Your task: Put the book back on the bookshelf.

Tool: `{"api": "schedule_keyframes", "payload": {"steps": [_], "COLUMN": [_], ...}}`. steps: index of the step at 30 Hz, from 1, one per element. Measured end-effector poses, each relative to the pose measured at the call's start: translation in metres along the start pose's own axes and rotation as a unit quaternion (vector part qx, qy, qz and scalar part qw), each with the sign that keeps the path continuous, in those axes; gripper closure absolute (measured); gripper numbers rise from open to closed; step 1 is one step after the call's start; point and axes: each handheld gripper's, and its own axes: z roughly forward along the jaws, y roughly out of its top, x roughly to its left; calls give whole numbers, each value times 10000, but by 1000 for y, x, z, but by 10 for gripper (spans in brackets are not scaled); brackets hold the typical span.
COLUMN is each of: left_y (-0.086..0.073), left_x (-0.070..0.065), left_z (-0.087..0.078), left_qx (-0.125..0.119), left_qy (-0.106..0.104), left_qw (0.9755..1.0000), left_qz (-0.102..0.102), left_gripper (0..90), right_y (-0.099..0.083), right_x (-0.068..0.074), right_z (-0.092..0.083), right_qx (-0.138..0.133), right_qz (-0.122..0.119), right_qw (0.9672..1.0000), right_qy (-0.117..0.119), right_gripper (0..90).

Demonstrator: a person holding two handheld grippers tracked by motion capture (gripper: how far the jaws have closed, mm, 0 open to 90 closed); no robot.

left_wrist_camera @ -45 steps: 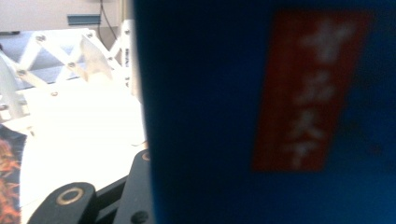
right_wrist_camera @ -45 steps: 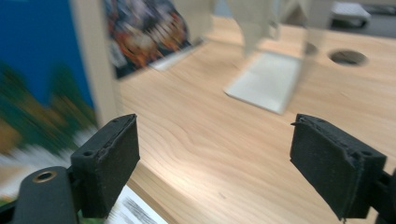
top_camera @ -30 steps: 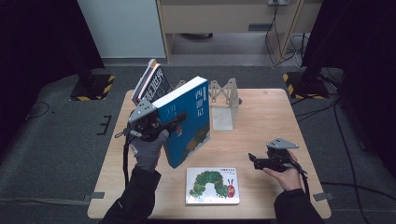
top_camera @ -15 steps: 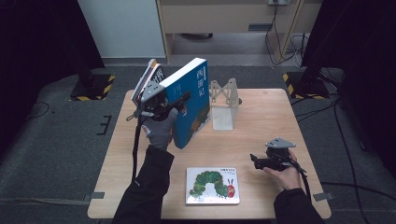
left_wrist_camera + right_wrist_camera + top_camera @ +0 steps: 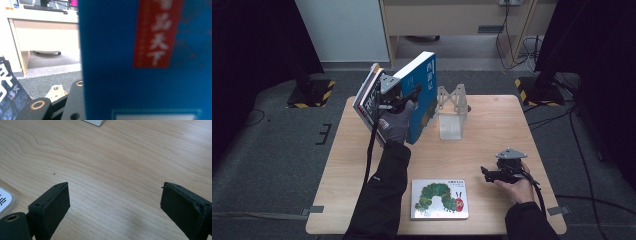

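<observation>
Item: blue book (image 5: pixel 421 95), clamped in my left gripper (image 5: pixel 398 99), now raised upright toward counter's (image 5: pixel 492 125) far-left edge; shelving likely next. Right gripper (image 5: pixel 492 173): jaws apart, idle.

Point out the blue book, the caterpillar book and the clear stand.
blue book (image 5: pixel 426 80): high view, front cover near the spine.
caterpillar book (image 5: pixel 439 198): high view, cover's middle.
clear stand (image 5: pixel 451 125): high view, its front plate.

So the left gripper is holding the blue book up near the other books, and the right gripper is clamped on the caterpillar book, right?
Not quite. The right gripper is open and empty over bare table, as the right gripper view shows; the caterpillar book lies flat beside it. The left gripper does hold the blue book up.
</observation>
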Motion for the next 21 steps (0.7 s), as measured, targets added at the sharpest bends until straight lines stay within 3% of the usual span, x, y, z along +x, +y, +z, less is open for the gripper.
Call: {"api": "schedule_keyframes", "payload": {"steps": [6, 14, 17, 21], "left_y": [-2, -9, -14, -21], "left_x": [0, -1, 2, 0], "left_z": [22, 44, 49, 57], "left_qx": [120, 178, 251, 360], "left_qy": [290, 401, 443, 542], "left_qw": [9995, 9990, 9986, 9979], "left_qz": [-40, -2, -120, 25], "left_gripper": [613, 614, 613, 613], "right_y": [0, -1, 0, -1], "right_x": [-1, -2, -2, -2], "right_z": [-1, 0, 1, 0], "right_qx": [-37, -27, -25, -10], "right_qz": [16, 8, 11, -40], "right_qw": [10000, 10000, 10000, 10000], "right_qy": [-7, -14, -53, -26], "right_gripper": [92, 92, 92, 93]}}
